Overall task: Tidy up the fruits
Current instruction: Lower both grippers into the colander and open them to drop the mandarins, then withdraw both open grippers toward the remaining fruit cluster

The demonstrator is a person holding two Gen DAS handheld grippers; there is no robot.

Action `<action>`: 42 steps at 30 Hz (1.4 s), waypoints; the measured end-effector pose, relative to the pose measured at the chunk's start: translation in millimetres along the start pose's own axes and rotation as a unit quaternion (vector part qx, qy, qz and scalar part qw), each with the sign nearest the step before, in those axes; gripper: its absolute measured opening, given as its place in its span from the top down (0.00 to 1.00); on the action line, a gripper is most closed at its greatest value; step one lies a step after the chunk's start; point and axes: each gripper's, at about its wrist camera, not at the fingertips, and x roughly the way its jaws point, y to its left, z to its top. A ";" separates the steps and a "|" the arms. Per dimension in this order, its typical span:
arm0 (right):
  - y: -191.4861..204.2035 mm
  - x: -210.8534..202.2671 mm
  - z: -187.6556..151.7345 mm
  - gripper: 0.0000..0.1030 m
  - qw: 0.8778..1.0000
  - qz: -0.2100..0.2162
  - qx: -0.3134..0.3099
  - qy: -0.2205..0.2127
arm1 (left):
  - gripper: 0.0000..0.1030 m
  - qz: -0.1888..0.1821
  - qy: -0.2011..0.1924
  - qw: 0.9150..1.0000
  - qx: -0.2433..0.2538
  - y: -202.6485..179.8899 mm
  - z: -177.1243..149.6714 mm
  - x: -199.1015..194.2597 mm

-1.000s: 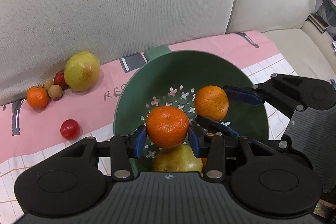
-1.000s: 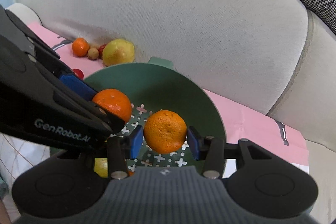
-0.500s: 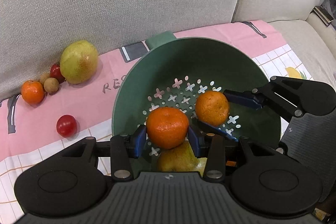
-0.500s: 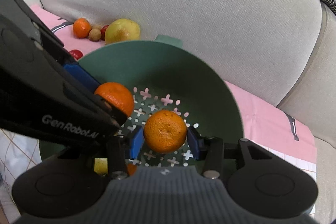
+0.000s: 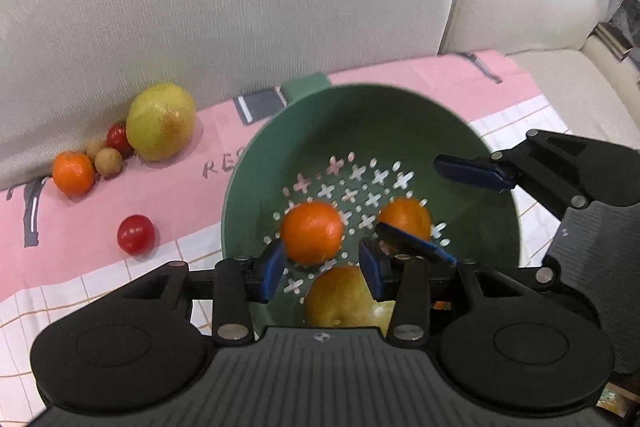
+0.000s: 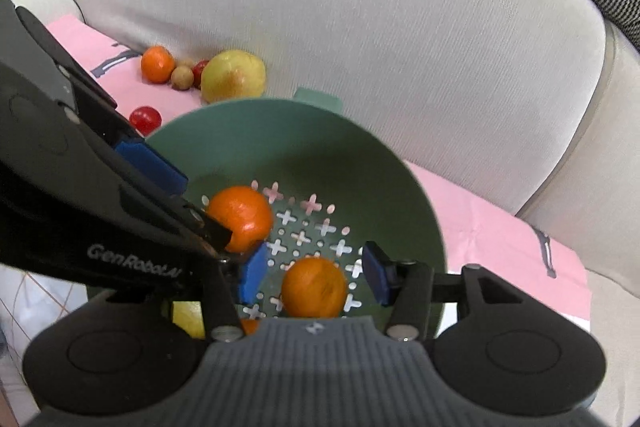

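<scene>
A green colander (image 5: 380, 123) (image 6: 280, 143) sits on a pink cloth, with a yellow pear (image 5: 344, 297) in its near side. My left gripper (image 5: 320, 269) hangs over it with its jaws opening. One orange (image 5: 312, 237) sits loose between its tips, with a gap beside the right pad. My right gripper (image 6: 314, 275) reaches in from the right, jaws also opening. A second orange (image 6: 314, 287) lies between its pads with a gap on both sides. Each gripper shows in the other's view: right gripper (image 5: 408, 193), left gripper (image 6: 206, 211).
Left of the colander, along the sofa back (image 5: 240, 7), lie a large yellow-green fruit (image 5: 160, 127), a small orange (image 5: 74, 173), two brown round fruits (image 5: 108, 161) and a red tomato (image 5: 119, 139). Another tomato (image 5: 135, 233) lies nearer on the cloth (image 5: 180, 195).
Both pairs of jaws have widened and let go of their oranges. Each orange now sits lower, loose between the pads inside the colander.
</scene>
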 end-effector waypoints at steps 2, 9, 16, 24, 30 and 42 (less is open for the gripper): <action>-0.9 -4.5 2.1 0.48 1.000 -0.006 0.003 -0.007 | 0.49 0.000 -0.012 1.000 -0.004 0.2 -0.3 -9.4; -2.5 -31.2 7.6 0.41 0.998 -0.013 0.040 -0.036 | 0.49 -0.001 -0.067 0.998 -0.017 5.1 -5.2 -50.9; 0.6 -62.9 10.6 0.28 0.993 -0.003 0.096 -0.072 | 0.48 0.023 -0.113 0.993 -0.019 12.5 -16.1 -86.3; 20.9 -79.2 20.3 0.26 0.988 0.035 0.126 -0.085 | 0.47 0.044 -0.148 0.988 -0.032 35.2 -27.1 -114.5; 40.3 -77.7 31.4 0.18 0.987 0.060 0.119 -0.091 | 0.47 0.052 -0.155 0.984 -0.064 64.2 -34.9 -120.8; 66.6 -52.4 67.2 0.17 0.988 0.088 0.081 -0.096 | 0.47 0.060 -0.147 0.980 -0.119 116.8 -41.8 -108.3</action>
